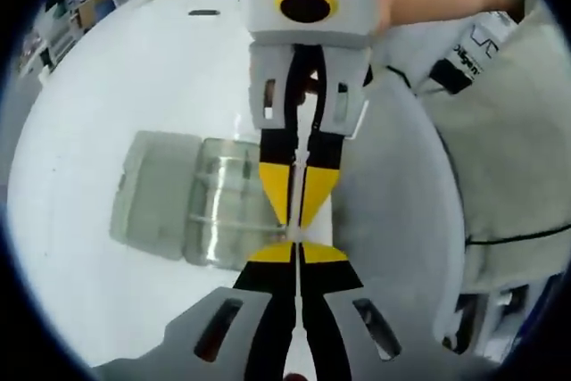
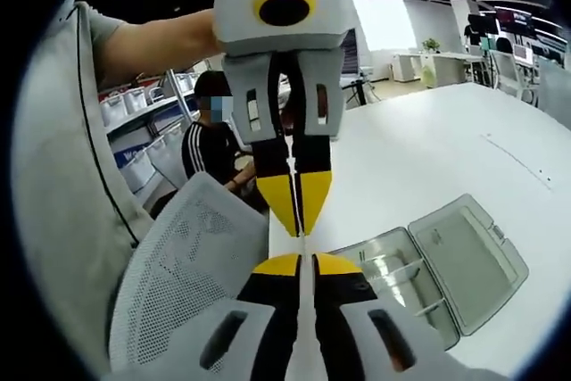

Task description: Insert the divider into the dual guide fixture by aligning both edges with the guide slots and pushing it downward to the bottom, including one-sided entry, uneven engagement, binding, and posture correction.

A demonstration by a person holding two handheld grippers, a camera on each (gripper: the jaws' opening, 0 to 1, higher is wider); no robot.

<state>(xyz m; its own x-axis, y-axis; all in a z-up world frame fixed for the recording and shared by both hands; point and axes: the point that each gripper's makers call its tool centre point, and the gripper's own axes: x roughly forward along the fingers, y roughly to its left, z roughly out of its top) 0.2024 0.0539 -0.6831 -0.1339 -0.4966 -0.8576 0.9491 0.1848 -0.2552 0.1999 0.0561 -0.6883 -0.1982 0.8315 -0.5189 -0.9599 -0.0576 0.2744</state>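
left tongs (image 1: 298, 252) black, yellow tips | right tongs (image 2: 302, 260) black, yellow tips | divider (image 2: 304, 310) white | fixture (image 1: 201, 202) clear, grey lid | bench (image 1: 107, 113) white | mesh chair (image 2: 187, 265) white, beside fixture

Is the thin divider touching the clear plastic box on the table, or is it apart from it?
Cannot tell. In the left gripper view the divider crosses in front of the clear plastic box, edge-on between both hand-held grippers, so neither contact nor a gap shows plainly.

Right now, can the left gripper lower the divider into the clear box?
Probably yes: the clear box lies open beside the left gripper, its lid folded aside, nothing over it; the jaws are shut on the divider.
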